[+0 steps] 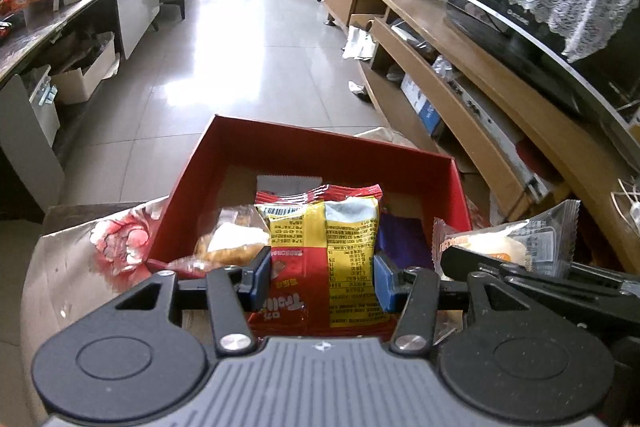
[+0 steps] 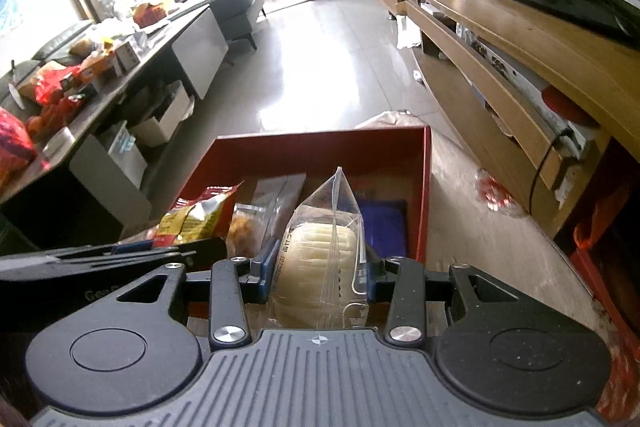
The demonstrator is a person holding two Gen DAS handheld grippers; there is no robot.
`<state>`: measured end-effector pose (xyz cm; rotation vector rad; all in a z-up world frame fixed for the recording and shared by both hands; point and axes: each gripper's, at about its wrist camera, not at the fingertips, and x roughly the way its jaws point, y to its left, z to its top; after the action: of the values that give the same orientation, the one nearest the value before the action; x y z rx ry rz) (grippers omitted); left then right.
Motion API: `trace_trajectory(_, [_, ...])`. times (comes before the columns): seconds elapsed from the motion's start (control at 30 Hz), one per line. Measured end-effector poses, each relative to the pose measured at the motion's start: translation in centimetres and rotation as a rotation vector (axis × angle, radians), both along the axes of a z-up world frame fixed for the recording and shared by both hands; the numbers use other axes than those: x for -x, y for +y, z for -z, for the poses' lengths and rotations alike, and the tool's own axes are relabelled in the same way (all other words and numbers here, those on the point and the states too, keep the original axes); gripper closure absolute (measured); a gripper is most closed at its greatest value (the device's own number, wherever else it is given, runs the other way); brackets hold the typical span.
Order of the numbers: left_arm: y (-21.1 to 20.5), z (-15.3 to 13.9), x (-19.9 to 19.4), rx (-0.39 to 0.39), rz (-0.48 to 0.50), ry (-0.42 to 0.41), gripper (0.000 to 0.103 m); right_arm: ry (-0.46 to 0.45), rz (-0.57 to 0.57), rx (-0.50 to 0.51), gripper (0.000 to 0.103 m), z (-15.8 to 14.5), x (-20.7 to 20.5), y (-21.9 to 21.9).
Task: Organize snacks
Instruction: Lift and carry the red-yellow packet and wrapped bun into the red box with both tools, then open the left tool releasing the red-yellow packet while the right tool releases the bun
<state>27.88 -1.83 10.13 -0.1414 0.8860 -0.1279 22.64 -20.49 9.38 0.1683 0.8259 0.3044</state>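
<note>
The left gripper [image 1: 322,277] has its jaws clamped on a red-and-yellow snack packet [image 1: 320,247], held over the near edge of the red box [image 1: 188,203]. At three o'clock of it, the right gripper [image 2: 320,269] has its jaws pressed on a clear-wrapped pale cake [image 2: 320,267]. In the box lie a fried pastry bag [image 1: 232,243] and a purple packet [image 2: 384,227].

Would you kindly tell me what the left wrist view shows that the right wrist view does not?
Only the left wrist view shows the printed face of the red and yellow snack packet clamped in the left claw. Only the right wrist view shows the ridged pale pastry in its clear wrapper, clamped in the right claw, and the red pile on the side table. Both show the red box, a purple packet inside it and the tiled floor.
</note>
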Motion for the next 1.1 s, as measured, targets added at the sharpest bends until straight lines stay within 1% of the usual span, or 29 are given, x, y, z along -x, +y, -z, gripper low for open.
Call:
trace_trajectory(0.23, [-0.3,1.1,-2.4,-0.013,-0.02,0.012,0.05,0.009,0.005,-0.005,0.055,0.5,-2.7,0.3])
trace_trajectory(0.47, [-0.3,2.4,-4.0,-0.027,-0.044,0.028,0.05,0.023,0.005,0.011,0.055,1.3,-4.2,0.8])
trace_trajectory(0.7, [-0.5,3.5,-4.8,-0.062,-0.053,0.036,0.05,0.047,0.003,0.016,0.055,2.4,-5.5,1.0])
trace_trajectory(0.9, [-0.5,4.5,-5.3,-0.068,-0.064,0.057,0.05,0.064,0.004,0.024,0.055,3.2,-6.1,1.2])
trace_trajectory(1.0, [-0.7,4.6,-5.3,-0.088,-0.066,0.051,0.05,0.071,0.002,0.027,0.055,3.5,-6.3,1.4])
trace_trajectory(1.1, [-0.8,4.7,-5.3,-0.091,-0.067,0.051,0.05,0.073,0.001,0.031,0.055,3.8,-6.4,1.4])
